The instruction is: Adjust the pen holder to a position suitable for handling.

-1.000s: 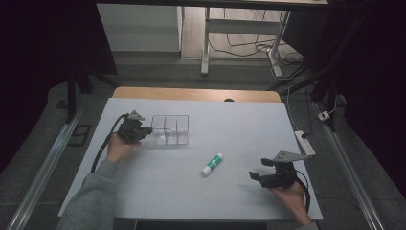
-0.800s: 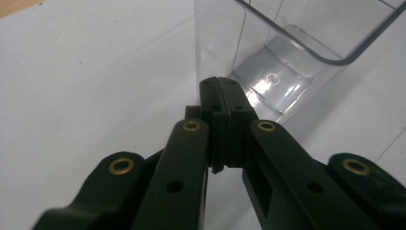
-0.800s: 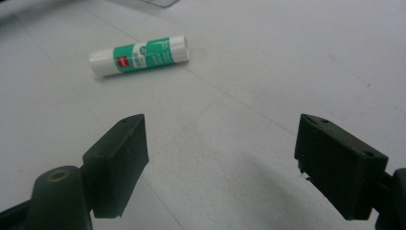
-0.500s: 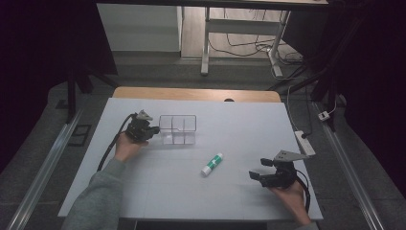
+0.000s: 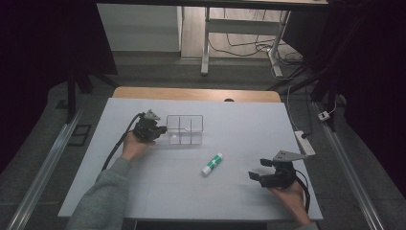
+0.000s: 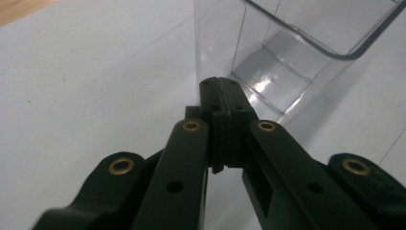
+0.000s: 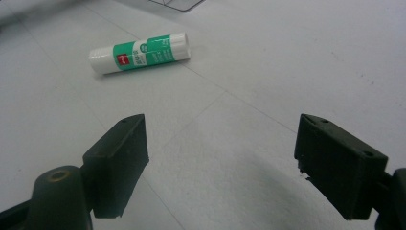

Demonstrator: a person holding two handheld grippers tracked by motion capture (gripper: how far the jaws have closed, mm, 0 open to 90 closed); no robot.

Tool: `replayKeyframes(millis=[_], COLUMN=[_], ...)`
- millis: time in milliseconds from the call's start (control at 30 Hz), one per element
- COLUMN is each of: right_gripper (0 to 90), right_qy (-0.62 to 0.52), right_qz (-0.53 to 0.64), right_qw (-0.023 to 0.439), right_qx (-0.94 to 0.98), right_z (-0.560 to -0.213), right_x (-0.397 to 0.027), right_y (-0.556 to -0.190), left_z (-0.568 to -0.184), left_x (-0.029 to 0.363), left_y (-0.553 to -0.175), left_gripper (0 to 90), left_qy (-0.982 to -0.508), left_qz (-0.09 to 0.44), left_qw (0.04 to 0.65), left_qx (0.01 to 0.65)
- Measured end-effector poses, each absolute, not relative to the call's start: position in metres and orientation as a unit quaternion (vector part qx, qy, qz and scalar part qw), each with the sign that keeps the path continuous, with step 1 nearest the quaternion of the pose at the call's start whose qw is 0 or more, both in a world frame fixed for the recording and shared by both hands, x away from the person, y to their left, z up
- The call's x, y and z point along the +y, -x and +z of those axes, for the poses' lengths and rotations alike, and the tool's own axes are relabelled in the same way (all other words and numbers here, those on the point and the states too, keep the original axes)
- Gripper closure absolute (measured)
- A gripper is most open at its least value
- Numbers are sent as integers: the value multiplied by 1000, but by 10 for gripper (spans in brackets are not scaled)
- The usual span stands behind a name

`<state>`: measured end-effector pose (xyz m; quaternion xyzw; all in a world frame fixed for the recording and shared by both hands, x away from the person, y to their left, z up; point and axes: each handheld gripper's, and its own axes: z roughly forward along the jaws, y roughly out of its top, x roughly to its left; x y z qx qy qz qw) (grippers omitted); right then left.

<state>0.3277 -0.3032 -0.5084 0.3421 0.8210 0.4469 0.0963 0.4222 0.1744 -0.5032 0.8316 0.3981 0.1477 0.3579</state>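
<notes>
A clear plastic divided box [image 5: 185,125] stands on the white table [image 5: 249,124] left of centre. My left gripper [image 5: 161,129] is at the box's left end. In the left gripper view, the left gripper [image 6: 221,85] has its jaws pressed together low against the near corner of the clear box [image 6: 297,57], with nothing between them. A green and white glue stick [image 5: 211,164] lies on its side mid-table. My right gripper [image 5: 256,176] rests at the front right, open and empty. The right gripper view has the right gripper [image 7: 225,158] facing the glue stick [image 7: 140,52], which lies well ahead of the jaws.
A white power strip [image 5: 305,142] lies at the table's right edge. A wooden strip [image 5: 191,93] runs along the far edge. Beyond it are metal table legs and cables on the floor [image 5: 249,43].
My left gripper has moved to the right, and the clear box has slid right with it. The right gripper and the glue stick have stayed put.
</notes>
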Motion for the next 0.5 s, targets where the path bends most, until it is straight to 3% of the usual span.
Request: replayKeyframes(millis=[500], right_gripper=[187], right_qy=[-344], right_qz=[442], right_qw=[96], right_qx=[823], right_z=[-509], right_x=[-303], right_y=[-328], left_z=[-502], left_x=[154], left_y=[-427], left_gripper=[885], left_qy=[-834], left_qz=[141], left_qw=[368], left_qx=[387])
